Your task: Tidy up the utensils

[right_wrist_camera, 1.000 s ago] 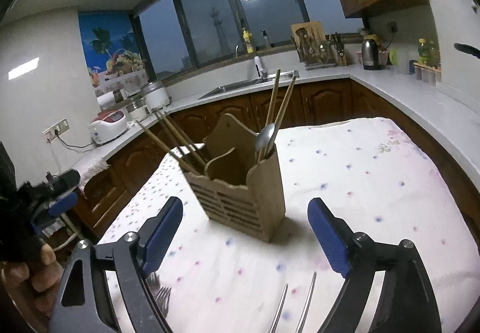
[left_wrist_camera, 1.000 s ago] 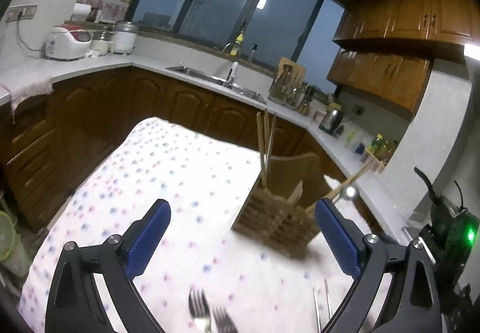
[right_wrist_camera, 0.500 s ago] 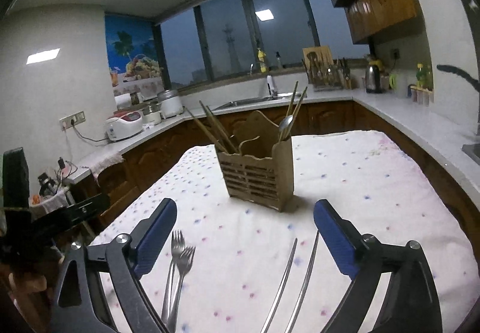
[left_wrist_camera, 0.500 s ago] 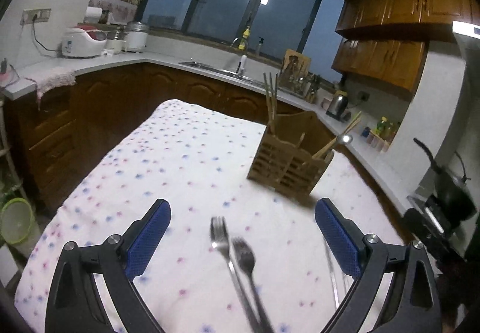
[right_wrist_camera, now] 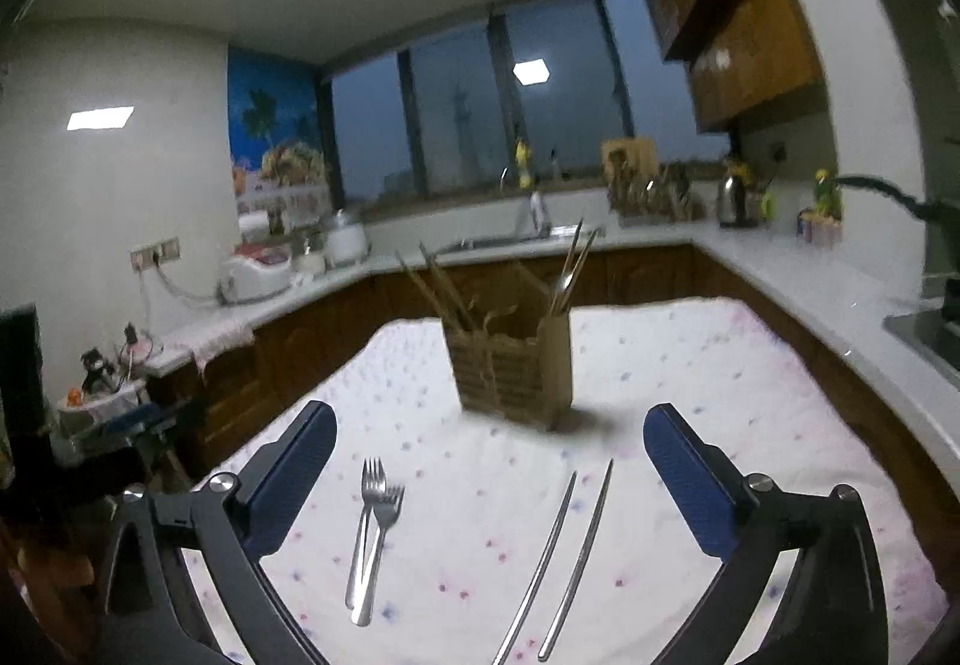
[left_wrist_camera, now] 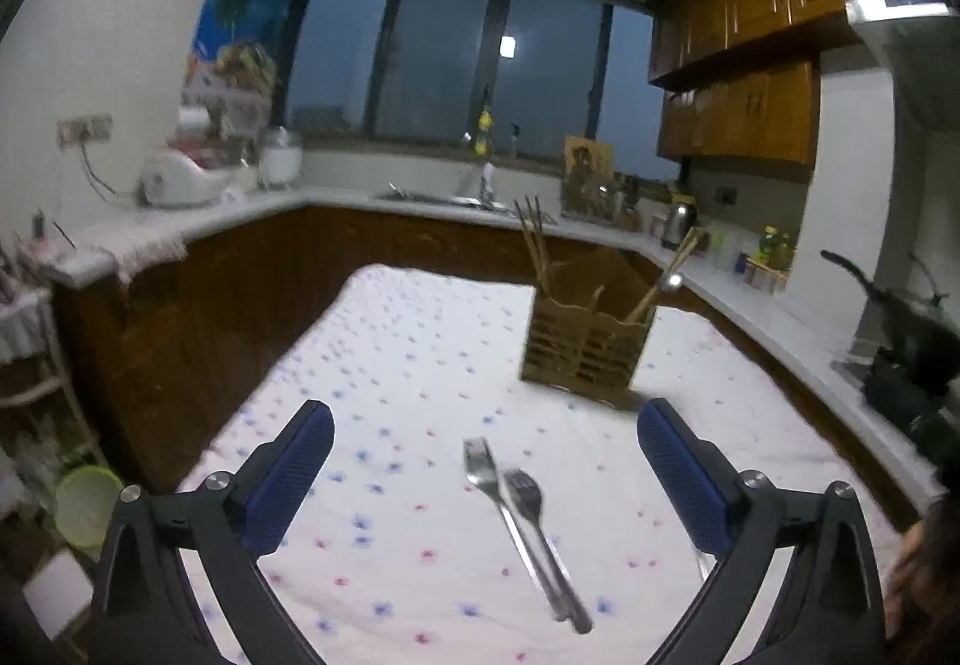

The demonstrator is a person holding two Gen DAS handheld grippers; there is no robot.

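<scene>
Forks point(right_wrist_camera: 373, 530) overlap at lower centre of the desk point(left_wrist_camera: 420, 365); both grippers' jaws empty, the right gripper point(right_wrist_camera: 489, 476) opening, so a grasp could drag both.

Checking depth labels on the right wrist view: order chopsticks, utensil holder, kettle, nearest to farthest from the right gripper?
From the right gripper, jaws opening with nothing between them:
1. Chopsticks: on the cloth, lying between the fingers, toward the right one.
2. Utensil holder: mid-table, straight ahead.
3. Kettle: on the back counter, upper right.
</scene>
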